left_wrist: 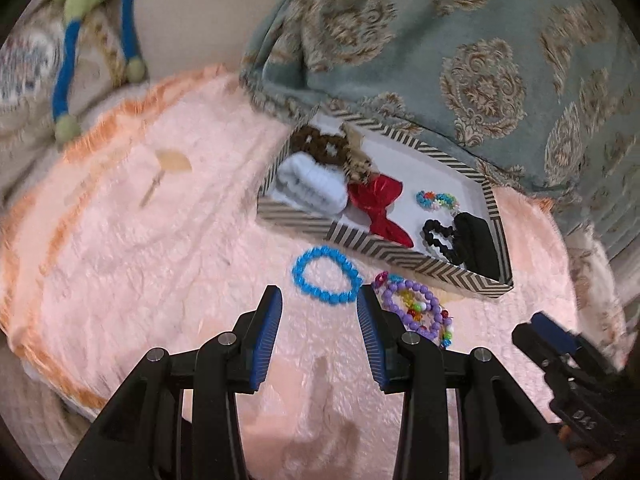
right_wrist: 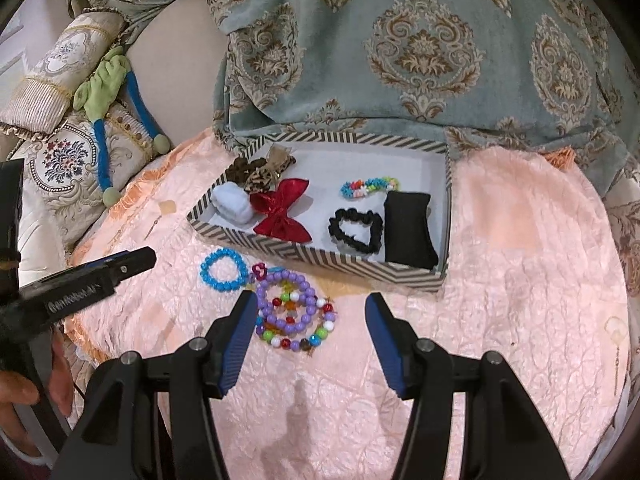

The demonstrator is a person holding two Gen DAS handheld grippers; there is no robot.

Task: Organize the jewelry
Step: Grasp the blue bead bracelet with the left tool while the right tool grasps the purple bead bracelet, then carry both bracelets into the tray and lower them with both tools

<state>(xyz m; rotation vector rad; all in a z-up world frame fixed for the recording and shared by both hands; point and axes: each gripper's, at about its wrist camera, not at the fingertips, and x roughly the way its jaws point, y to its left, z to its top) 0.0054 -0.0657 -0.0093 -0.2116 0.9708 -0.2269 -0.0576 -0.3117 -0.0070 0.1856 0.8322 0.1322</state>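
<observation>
Currently, both grippers are held above a pink cloth (right_wrist: 500,240) with their jaws apart and nothing between them. The left gripper (left_wrist: 319,296) is pointed at a blue bracelet (left_wrist: 326,280), which lies on the cloth just beside the near wall of a striped box (right_wrist: 320,258). A pile of bracelets (right_wrist: 294,312), purple and many-coloured, is seen just ahead of the right gripper (right_wrist: 312,302), touching the blue one. Inside the box a red bow (right_wrist: 282,212), a black scrunchie (right_wrist: 354,228) and a white scrunchie (right_wrist: 232,202) are kept.
</observation>
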